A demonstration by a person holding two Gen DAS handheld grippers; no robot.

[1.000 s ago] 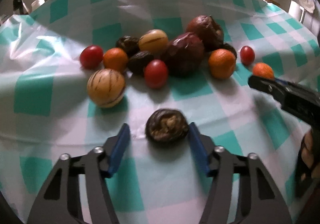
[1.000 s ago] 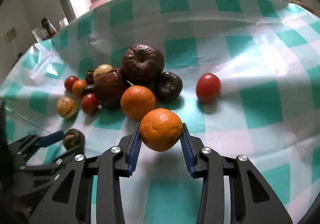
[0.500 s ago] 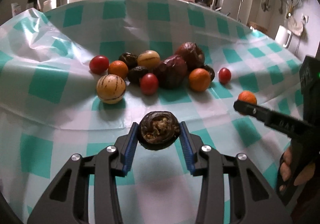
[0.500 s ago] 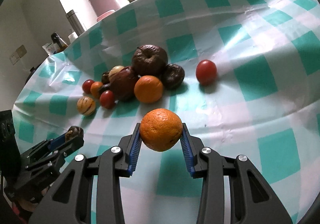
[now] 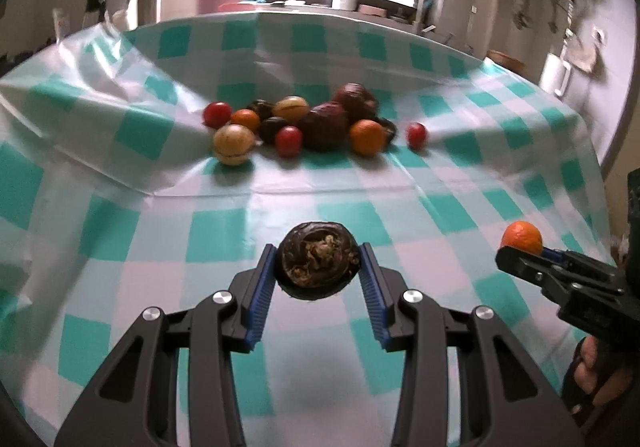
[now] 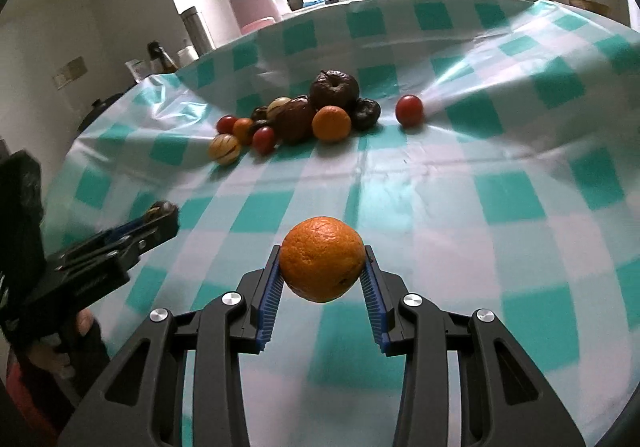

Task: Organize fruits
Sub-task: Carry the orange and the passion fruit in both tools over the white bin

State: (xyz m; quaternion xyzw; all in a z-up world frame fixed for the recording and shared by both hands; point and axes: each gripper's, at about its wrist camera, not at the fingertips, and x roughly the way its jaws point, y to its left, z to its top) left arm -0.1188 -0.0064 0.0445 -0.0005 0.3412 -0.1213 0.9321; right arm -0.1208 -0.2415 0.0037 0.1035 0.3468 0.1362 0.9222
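Plainly, wrinkled dark fruit; bright dimpled orange.

Black tongs; ribbed blue pads; silver screws.

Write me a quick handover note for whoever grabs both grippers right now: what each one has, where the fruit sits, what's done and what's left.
Left gripper: shut on a dark shrivelled fruit, held above the checked tablecloth.
Right gripper: shut on an orange, also off the cloth.
Fruit pile: at the far side of the cloth, mixed: tomatoes, oranges, striped yellow fruits, dark wrinkled ones. One tomato sits slightly apart on its right.
Done: two fruits picked out.
Left: set both down, probably in separate groups; no sorted groups visible yet; pile still unsorted.
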